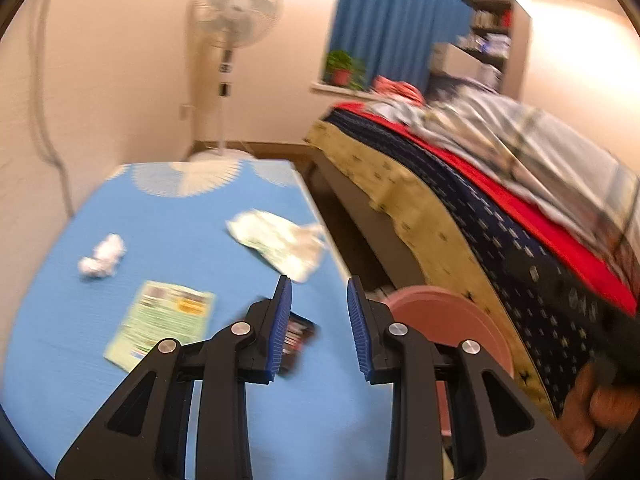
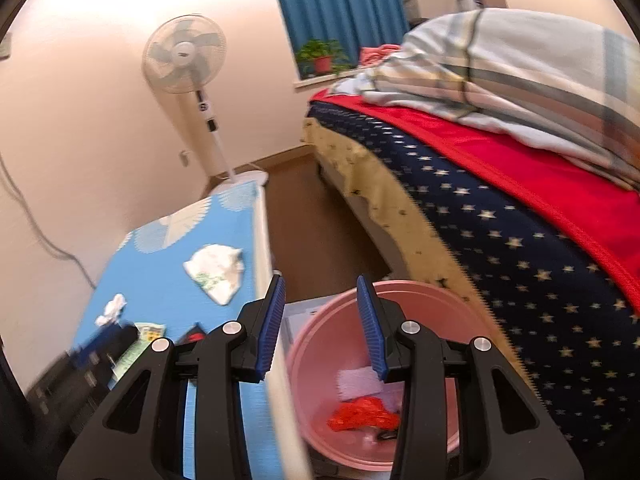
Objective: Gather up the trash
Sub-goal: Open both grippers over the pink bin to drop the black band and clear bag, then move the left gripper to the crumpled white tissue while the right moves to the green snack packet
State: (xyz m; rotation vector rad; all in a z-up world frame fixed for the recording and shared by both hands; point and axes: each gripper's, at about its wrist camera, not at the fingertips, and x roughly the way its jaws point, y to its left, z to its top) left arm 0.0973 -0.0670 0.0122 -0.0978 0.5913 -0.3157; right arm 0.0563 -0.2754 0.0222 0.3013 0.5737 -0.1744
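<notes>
While both tongs hang released and empty, I judge the step in hand to be picking the next scrap off the blue table (image 1: pixel 168 220) and carrying it to the pink bin (image 2: pixel 320 320). Nearest me, my left gripper (image 1: pixel 319 326) sits low over the table's right part with its jaws apart, and a small dark packet (image 1: pixel 298 334) lies just behind its left finger, so that looks like the easiest first grab; I would come straight down, one pad on each side, and close gently since it is thin and flat. My right gripper (image 2: pixel 320 328) hovers wide open above the bin, which already holds a red wrapper (image 2: pixel 362 416) and a white scrap (image 2: pixel 356 384). Further along the table lie a green leaflet (image 1: pixel 162 322), a crumpled white ball (image 1: pixel 102 256) and a rumpled plastic bag (image 1: pixel 280 240) close to the right edge. That edge borders a narrow floor gap (image 2: pixel 316 224) before the bed (image 2: pixel 500 220), so I would keep transfers short and avoid nudging the bag overboard.
</notes>
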